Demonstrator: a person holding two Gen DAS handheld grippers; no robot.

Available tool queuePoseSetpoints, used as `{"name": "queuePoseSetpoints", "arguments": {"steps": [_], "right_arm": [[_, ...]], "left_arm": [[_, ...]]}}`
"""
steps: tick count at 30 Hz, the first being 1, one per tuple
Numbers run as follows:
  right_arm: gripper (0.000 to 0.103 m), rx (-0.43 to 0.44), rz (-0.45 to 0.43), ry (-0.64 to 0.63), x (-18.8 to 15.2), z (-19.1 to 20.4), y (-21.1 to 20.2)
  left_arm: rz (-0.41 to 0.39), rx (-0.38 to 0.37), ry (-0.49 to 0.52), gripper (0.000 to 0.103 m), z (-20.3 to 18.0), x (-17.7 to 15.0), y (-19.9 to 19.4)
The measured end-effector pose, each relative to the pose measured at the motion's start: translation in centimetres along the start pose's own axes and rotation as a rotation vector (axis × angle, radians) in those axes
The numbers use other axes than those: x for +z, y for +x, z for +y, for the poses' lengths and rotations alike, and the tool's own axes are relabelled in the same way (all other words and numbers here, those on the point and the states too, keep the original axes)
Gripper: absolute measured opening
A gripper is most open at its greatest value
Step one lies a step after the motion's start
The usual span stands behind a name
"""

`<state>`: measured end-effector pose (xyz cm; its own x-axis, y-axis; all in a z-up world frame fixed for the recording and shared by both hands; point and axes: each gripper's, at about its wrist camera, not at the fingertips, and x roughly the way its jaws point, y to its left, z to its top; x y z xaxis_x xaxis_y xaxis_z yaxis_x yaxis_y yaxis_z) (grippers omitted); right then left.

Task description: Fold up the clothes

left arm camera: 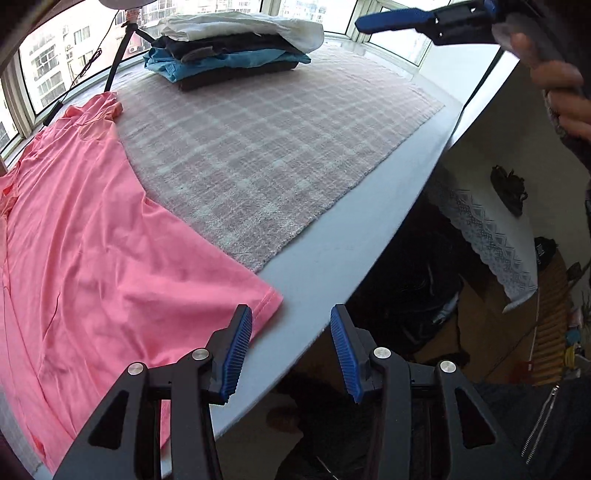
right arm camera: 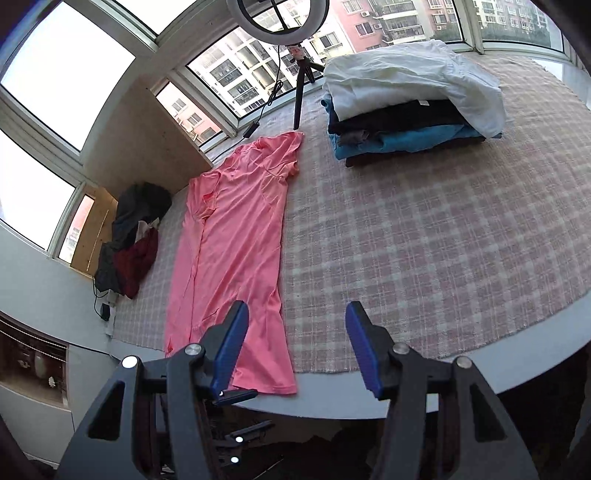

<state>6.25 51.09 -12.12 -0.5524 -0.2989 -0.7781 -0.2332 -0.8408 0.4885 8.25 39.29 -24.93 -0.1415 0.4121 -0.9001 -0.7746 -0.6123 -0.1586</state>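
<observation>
A pink garment (left arm camera: 85, 240) (right arm camera: 236, 236) lies flat in a long strip on the checked cloth (left arm camera: 266, 147), its hem at the table's near edge. My left gripper (left arm camera: 291, 312) hovers open just past the hem corner. Bare table shows between its blue pads, and the left pad (left arm camera: 238, 347) overlaps the hem. My right gripper (right arm camera: 297, 308) is open and holds nothing, above the near edge to the right of the garment's hem. It also shows in the left wrist view as the right gripper (left arm camera: 399, 20), gripped by a hand (left arm camera: 565, 96).
A stack of folded clothes (left arm camera: 229, 51) (right arm camera: 406, 122), white on top, sits at the far side. A ring light tripod (right arm camera: 301, 88) stands by the window. A heap of dark and red clothes (right arm camera: 133, 236) lies at the left. The rounded table edge (left arm camera: 332, 258) drops off nearby.
</observation>
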Motion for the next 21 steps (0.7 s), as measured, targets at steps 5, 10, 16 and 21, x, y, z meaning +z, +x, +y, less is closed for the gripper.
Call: {"name": "queuePoseSetpoints", "arguments": {"steps": [5,10,16,21], "right_arm": [[0.054,-0.01,0.015,-0.032,1.6,0.2,1.0],[0.054,0.0,0.029,-0.097,5.5,2.0,4.1],[0.054,-0.042,0.028,-0.194,14.2,5.5,12.9],[0.054,-0.167,0.112,-0.263,19.8,7.4,23.3]], "left_arm": [[0.048,0.079,-0.031,0.036,1.1,0.3,2.4],[0.035,-0.002,-0.126,0.001,2.9,0.1,2.2],[-0.045,-0.122,-0.282,0.001,5.0,-0.7,-0.6],[-0.13,-0.221,-0.453,0.001,7.7,-1.2,-3.4]]}}
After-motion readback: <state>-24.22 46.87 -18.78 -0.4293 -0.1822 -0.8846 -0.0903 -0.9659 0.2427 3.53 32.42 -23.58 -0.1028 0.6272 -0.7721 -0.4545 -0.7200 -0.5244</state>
